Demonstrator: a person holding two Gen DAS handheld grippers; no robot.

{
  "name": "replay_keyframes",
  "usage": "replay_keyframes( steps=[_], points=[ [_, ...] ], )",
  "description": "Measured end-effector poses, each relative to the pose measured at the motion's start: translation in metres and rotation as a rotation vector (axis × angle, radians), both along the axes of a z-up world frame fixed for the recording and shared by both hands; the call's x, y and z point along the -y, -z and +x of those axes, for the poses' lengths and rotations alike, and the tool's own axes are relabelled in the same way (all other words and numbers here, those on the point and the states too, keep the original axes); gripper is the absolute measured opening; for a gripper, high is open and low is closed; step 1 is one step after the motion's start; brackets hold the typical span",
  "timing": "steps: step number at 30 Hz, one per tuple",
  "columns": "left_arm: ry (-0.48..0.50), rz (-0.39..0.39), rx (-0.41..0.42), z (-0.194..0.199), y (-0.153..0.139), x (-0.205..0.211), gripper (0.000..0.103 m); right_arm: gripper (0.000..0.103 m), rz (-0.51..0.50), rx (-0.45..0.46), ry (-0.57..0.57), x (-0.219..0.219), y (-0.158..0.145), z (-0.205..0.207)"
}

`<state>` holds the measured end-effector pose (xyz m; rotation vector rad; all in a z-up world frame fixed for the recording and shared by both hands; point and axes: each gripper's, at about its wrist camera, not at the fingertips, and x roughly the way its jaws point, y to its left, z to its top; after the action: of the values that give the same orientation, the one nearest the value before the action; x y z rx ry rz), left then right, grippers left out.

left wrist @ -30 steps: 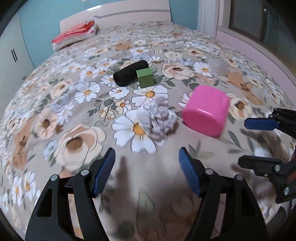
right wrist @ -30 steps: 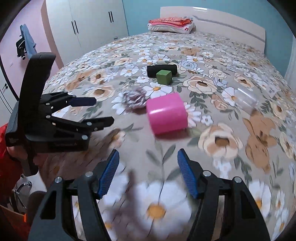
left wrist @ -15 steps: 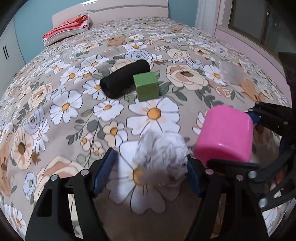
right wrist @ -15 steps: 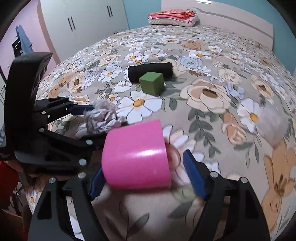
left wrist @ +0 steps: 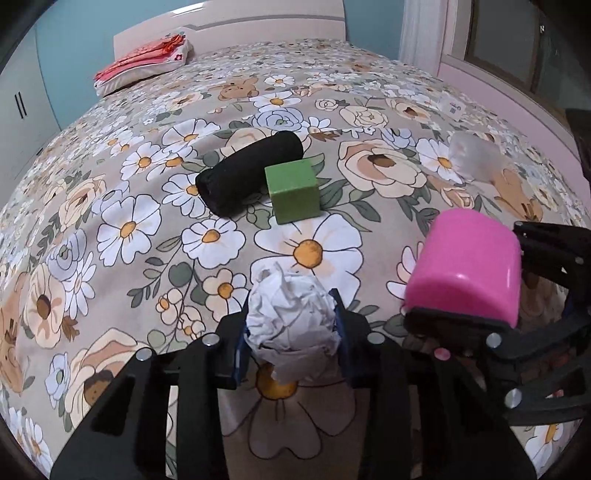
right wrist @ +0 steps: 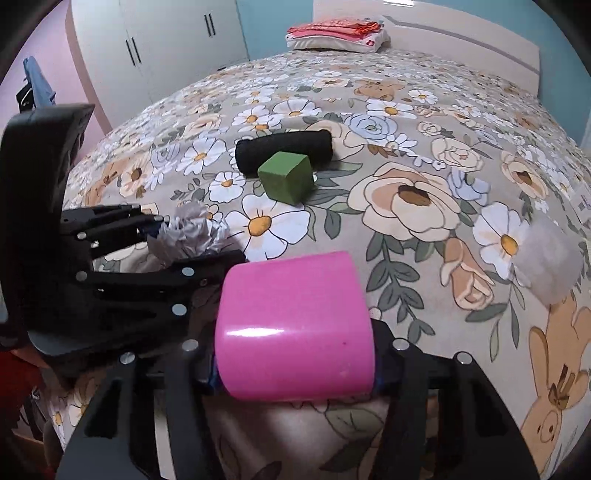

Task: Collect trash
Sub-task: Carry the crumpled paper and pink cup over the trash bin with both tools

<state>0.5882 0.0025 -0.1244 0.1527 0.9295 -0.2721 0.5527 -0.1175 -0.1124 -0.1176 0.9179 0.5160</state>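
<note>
**Both your grippers have come forward onto their targets and are closing**

Since a second ago you have brought both hands in across the bed, and the wide-open jaws have narrowed around what lay ahead of them. Your left gripper [left wrist: 291, 328] now has the crumpled paper ball [left wrist: 290, 317] between its blue pads, which press its sides as the jaws close. Your right gripper [right wrist: 295, 363] is closing on the pink cup [right wrist: 293, 328], lying on its side, with a finger against each flank. The two grippers sit just beside each other near the foot edge of the bed [left wrist: 92, 229], the paper to the left of the cup.

Further up the floral cover, around the middle, a green cube [left wrist: 293, 192] touches a black roll [left wrist: 245, 173]. Toward the right edge lies a clear crumpled wrapper [left wrist: 476, 155], its outline blurred. At the head edge a folded red and white pile [left wrist: 144, 61] lies by the headboard [left wrist: 229, 26]. White wardrobe doors [right wrist: 166, 48] stand beyond the left side.
</note>
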Motion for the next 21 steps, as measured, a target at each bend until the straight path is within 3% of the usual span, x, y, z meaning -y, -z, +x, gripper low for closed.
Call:
replay_keyframes(
  steps=[9,21],
  points=[
    [-0.001,0.025,0.023,-0.029,-0.027,0.006,0.037,0.057,0.002,0.01,0.042,0.012,-0.026,-0.023],
    [-0.064,0.03,0.095,-0.109,-0.118,0.007,0.037,0.057,-0.007,0.101,0.071,0.027,-0.104,-0.102]
  ],
)
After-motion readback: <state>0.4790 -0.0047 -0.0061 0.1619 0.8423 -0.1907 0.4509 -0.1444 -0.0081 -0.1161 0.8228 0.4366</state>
